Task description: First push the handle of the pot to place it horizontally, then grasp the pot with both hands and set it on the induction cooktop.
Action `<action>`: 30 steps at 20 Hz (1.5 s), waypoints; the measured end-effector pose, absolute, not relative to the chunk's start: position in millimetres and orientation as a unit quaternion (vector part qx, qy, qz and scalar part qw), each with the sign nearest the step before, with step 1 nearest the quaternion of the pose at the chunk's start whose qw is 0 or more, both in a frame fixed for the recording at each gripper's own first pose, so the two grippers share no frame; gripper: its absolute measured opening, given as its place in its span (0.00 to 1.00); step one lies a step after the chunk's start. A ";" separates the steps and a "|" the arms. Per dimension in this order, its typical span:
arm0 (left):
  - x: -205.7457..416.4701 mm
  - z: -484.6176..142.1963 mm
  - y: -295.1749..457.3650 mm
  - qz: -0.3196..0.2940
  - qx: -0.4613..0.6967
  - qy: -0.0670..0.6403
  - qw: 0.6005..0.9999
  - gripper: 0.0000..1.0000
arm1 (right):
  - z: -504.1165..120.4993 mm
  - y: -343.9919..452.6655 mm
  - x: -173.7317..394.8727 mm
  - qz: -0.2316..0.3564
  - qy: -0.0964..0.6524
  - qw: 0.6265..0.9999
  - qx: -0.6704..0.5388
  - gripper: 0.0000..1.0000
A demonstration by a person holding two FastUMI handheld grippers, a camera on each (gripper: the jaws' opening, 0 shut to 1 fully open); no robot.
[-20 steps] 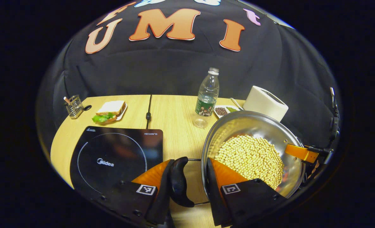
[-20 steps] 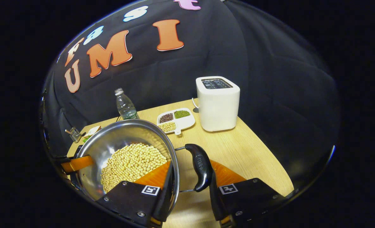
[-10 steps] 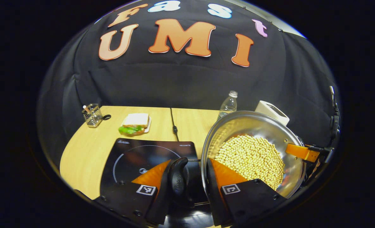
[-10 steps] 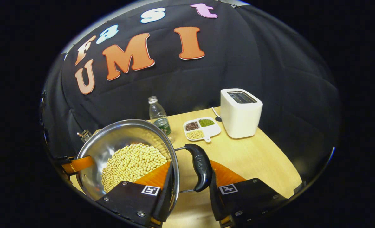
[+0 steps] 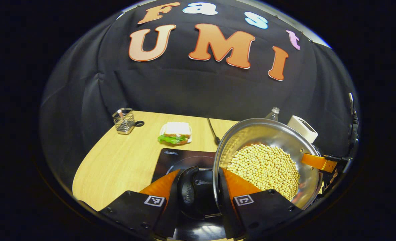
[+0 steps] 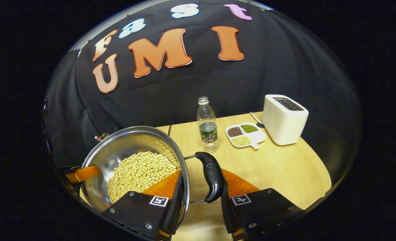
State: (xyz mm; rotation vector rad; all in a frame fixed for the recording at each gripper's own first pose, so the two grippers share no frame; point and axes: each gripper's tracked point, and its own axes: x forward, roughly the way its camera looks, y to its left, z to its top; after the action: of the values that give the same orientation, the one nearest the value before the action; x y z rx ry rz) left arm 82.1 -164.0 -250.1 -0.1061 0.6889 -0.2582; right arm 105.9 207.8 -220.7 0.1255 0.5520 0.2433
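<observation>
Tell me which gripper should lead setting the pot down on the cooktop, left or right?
Left, probably. The left gripper grips the pot's side handle right above the induction cooktop. The right gripper grips the opposite handle over bare table.

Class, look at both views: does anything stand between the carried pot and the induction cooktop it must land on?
Nothing visible does. The pot is held by both handles just above the induction cooktop, whose visible dark surface is bare; the sandwich sits beyond it.

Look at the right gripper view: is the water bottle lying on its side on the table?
No, the water bottle stands upright on the table, beside the divided dish of beans.
</observation>
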 end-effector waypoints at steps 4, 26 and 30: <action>87.2 -266.1 -127.5 -0.111 -0.057 0.350 0.928 0.58 | -232.9 244.2 104.6 0.134 0.285 0.948 0.051 0.54; 119.0 -324.0 -80.9 -0.090 -0.022 0.397 0.913 0.65 | -290.4 303.2 113.0 0.135 0.351 0.925 0.044 0.60; 132.9 -266.1 -78.7 -0.075 0.016 0.320 0.944 0.89 | -239.2 291.2 125.8 0.139 0.283 0.948 0.034 0.75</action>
State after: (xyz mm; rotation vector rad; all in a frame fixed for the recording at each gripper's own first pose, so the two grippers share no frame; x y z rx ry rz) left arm 132.9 -78.7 -266.1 0.0326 0.6526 -0.1526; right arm 125.8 291.2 -239.2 0.0685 0.5769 0.2834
